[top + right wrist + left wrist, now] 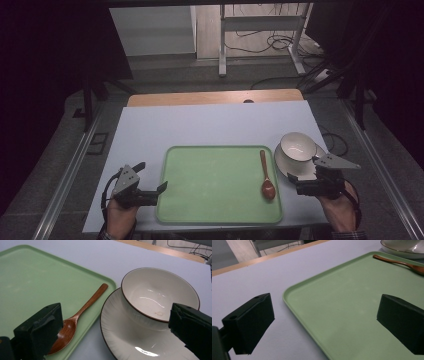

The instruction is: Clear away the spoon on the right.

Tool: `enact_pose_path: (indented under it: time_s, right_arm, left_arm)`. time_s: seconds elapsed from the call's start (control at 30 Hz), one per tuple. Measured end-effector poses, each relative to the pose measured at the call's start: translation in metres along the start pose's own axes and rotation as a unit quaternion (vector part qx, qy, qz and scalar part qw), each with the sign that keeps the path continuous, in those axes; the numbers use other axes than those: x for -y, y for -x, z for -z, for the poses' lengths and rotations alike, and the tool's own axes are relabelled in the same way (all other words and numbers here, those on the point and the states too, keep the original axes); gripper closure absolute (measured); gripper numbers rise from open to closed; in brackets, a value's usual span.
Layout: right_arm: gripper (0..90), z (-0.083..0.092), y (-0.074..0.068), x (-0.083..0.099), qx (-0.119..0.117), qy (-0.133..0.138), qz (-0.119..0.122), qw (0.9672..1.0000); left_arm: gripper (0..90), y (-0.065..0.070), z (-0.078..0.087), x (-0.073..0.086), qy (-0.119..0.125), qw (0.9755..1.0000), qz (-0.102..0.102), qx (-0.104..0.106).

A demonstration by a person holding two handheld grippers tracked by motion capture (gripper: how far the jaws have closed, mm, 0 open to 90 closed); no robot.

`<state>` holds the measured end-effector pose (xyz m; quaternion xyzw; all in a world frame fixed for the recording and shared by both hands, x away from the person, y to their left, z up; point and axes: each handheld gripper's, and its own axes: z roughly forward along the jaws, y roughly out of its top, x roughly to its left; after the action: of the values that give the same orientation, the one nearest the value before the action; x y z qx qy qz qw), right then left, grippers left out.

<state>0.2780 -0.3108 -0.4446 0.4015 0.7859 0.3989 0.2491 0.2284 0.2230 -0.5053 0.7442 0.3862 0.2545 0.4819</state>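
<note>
- At the near left of the counter (150, 131), the left hand-held gripper (150, 193) sits in a person's hand, jaws apart and holding nothing, just beside the left edge of the tray (200, 165).
- In the left gripper view, one jaw stands over the bare counter (262, 277) and the other over the tray (342, 305), with the tray's near-left rim between them.
- At the near right, the right hand-held gripper (305, 184) is held with jaws apart and empty, just beside the near edge of the plate (282, 162).
- In the right gripper view, its jaws frame the spoon (82, 312) on one side and the plate (120, 340) on the other.
- The spoon (266, 176) lies on the right part of the green tray, bowl end near, handle pointing far.
- The white plate sits on the counter just right of the tray, its rim close to the tray's edge.
- The bowl (297, 146) stands upright on the plate, empty in the right gripper view (160, 295).
</note>
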Motion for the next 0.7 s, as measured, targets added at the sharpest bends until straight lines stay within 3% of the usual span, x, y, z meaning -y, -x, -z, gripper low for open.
enact_pose_path:
  time_s: [0.23,0.7]
  right_arm:
    - [0.0,0.009,0.004,0.005,0.000,0.016,-0.011,0.9998]
    - [0.0,0.018,0.008,0.023,0.014,0.015,-0.016,0.9997]
  left_arm:
    - [1.0,-0.001,0.000,0.000,-0.002,1.0000,0.005,0.005]
    - [1.1,-0.001,0.000,0.000,-0.002,1.0000,0.004,0.001]
